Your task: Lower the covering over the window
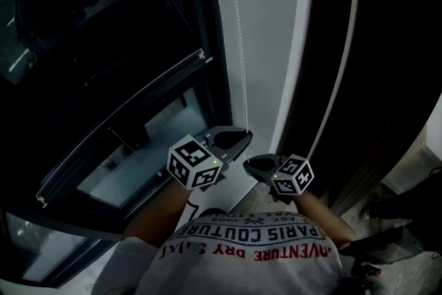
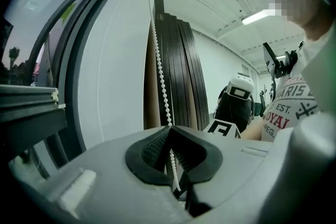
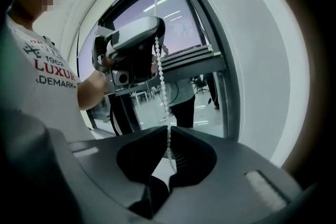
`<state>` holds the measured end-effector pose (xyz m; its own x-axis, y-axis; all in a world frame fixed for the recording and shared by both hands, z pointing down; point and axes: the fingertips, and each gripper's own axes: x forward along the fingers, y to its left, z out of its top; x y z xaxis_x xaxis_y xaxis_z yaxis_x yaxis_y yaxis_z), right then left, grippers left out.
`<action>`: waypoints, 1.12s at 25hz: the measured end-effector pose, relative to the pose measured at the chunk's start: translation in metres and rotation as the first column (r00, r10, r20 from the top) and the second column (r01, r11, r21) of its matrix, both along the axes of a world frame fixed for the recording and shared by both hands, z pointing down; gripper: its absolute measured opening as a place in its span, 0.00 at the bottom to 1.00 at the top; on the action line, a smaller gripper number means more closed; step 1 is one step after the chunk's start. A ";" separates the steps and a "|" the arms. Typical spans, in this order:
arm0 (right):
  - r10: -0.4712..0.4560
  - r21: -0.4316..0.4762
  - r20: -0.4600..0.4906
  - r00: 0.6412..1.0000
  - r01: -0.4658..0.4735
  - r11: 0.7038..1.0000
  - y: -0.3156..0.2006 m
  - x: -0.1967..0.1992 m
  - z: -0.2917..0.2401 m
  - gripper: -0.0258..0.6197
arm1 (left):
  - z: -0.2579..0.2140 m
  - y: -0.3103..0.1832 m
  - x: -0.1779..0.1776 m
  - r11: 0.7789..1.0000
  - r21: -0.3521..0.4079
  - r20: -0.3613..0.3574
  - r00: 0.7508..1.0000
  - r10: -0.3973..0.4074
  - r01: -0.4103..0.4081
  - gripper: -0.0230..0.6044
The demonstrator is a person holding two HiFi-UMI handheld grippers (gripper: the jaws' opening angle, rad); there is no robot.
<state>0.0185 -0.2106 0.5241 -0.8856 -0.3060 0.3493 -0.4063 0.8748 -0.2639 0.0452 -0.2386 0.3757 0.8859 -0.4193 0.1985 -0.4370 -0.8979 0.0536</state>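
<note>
A white bead chain point(image 1: 238, 31) hangs down the white wall strip beside the dark window point(image 1: 103, 45). My left gripper point(image 1: 246, 135) is shut on the bead chain point(image 2: 161, 76), which runs between its black pads point(image 2: 152, 149). Just below and to the right, my right gripper point(image 1: 249, 164) is also shut on the bead chain point(image 3: 161, 78), pinched between its pads point(image 3: 184, 157). A dark horizontal bar with pale end caps point(image 1: 131, 117) crosses the window; the same bar point(image 3: 191, 63) appears in the right gripper view. The left gripper point(image 3: 131, 44) shows above the right one there.
Dark slats or panels point(image 2: 181, 76) stand against the wall right of the chain. A second pale cord or edge point(image 1: 342, 59) runs down the dark surface at right. The person's printed shirt point(image 1: 255, 245) fills the bottom. A white-and-black device point(image 2: 239, 94) stands behind.
</note>
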 end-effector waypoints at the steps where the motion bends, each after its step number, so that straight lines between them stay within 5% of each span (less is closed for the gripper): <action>1: -0.007 -0.018 -0.007 1.000 0.006 1.000 0.002 -0.001 0.007 0.07 | 0.007 0.000 0.000 1.000 -0.013 0.000 1.000 -0.002 0.002 0.05; 6: -0.029 -0.053 -0.012 1.000 0.028 0.998 0.003 -0.005 0.031 0.07 | 0.035 -0.011 -0.009 0.999 -0.020 0.007 0.999 -0.032 0.032 0.05; 11: 0.004 0.013 -0.016 1.000 -0.004 1.000 -0.015 0.004 0.025 0.12 | 0.043 -0.023 -0.016 0.998 -0.008 -0.001 0.998 -0.055 0.055 0.05; 13: 0.012 0.057 0.020 1.000 -0.013 0.998 -0.025 0.009 0.002 0.22 | 0.043 -0.026 -0.019 0.998 -0.003 0.003 0.998 -0.060 0.060 0.05; 20: 0.006 0.264 0.205 0.979 -0.061 0.963 -0.054 0.023 -0.138 0.25 | 0.045 -0.027 -0.017 0.999 0.003 0.007 0.999 -0.048 0.048 0.05; 25: -0.057 0.458 0.183 0.981 -0.034 0.888 -0.057 0.000 -0.218 0.26 | 0.042 -0.026 -0.014 0.999 0.001 -0.006 0.999 -0.036 0.036 0.05; 28: -0.060 0.459 0.193 0.979 -0.036 0.888 -0.064 -0.012 -0.238 0.26 | 0.044 -0.025 -0.012 1.000 -0.005 -0.006 1.000 -0.027 0.027 0.05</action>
